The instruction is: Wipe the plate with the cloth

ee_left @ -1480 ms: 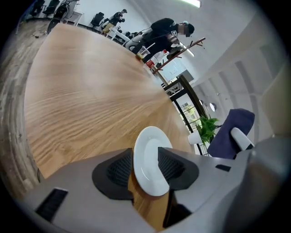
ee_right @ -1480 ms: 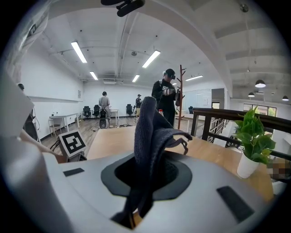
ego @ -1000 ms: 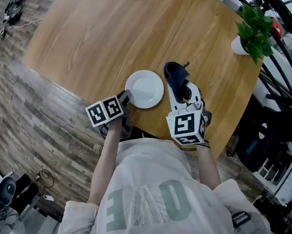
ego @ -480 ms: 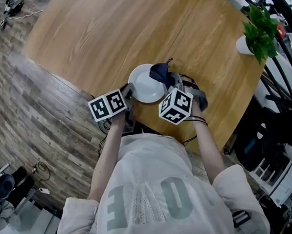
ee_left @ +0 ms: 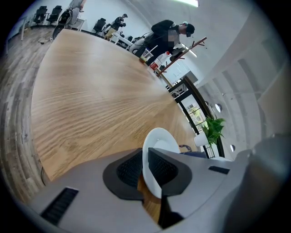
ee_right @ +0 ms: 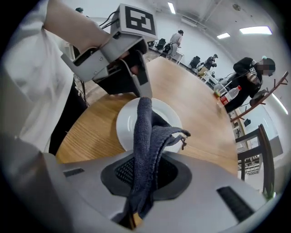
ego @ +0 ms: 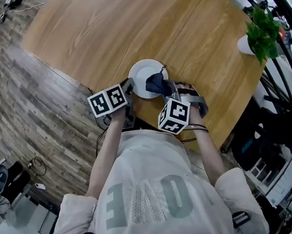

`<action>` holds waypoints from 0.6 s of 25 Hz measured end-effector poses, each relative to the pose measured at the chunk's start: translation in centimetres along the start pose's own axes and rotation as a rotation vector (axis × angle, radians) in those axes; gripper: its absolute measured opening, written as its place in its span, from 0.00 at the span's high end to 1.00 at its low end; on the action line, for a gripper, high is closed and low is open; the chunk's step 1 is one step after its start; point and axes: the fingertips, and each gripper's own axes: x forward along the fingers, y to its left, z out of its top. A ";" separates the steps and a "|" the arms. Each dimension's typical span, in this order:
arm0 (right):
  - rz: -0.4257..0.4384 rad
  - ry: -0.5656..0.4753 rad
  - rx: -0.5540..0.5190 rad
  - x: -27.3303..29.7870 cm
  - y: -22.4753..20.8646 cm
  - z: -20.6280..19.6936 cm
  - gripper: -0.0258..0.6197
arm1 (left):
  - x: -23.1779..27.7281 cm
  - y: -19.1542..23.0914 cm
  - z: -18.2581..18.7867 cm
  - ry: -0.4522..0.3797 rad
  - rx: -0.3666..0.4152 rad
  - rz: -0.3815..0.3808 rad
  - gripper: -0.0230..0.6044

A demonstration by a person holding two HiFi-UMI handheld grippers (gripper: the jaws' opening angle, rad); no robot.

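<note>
Wooden table [ego: 127, 33] bearing a white plate [ego: 140, 72] near its edge. Left gripper [ego: 128, 85]: jaws clamped on the plate's rim, on the person's left. Right gripper [ego: 168, 90]: jaws pinching a dark blue cloth [ego: 154, 82], which hangs over the plate's right part. Potted plant [ego: 261, 28] stands well apart from the plate.

The person's shirt [ego: 140, 166] bears big pale letters, O and E legible (seen upside down).
</note>
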 end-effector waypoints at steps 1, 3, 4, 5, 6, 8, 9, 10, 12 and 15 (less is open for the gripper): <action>0.017 -0.001 -0.006 -0.3 0.7 0.1 0.87 | 0.0 0.0 0.0 -0.001 0.000 0.000 0.89; 0.052 -0.006 -0.021 -0.7 2.1 0.5 0.87 | -0.1 0.1 0.1 -0.004 0.000 0.000 0.89; 0.069 -0.011 -0.024 -0.9 2.7 0.7 0.87 | -0.1 0.1 0.1 -0.006 0.000 0.001 0.89; 0.085 -0.015 -0.022 -1.0 3.3 0.9 0.87 | -0.1 0.0 0.1 -0.007 0.000 0.001 0.89; 0.100 -0.019 -0.017 -1.1 3.9 1.0 0.87 | 0.0 0.0 0.0 -0.008 -0.001 0.001 0.89; 0.127 -0.025 -0.008 -1.2 4.7 1.2 0.87 | 0.1 0.0 0.0 -0.008 -0.002 0.001 0.89; 0.139 -0.027 -0.008 -1.2 4.9 1.3 0.87 | 0.0 0.0 0.0 -0.007 -0.002 0.001 0.89; 0.149 -0.031 -0.008 -1.2 4.9 1.4 0.87 | 0.0 0.0 0.1 -0.007 -0.002 0.001 0.89; 0.155 -0.052 0.020 -1.5 4.0 1.5 0.87 | 0.0 0.0 0.1 -0.005 0.001 0.000 0.89; 0.067 -0.071 0.125 -1.6 -0.5 1.5 0.87 | 0.0 0.0 0.0 -0.004 0.004 -0.002 0.89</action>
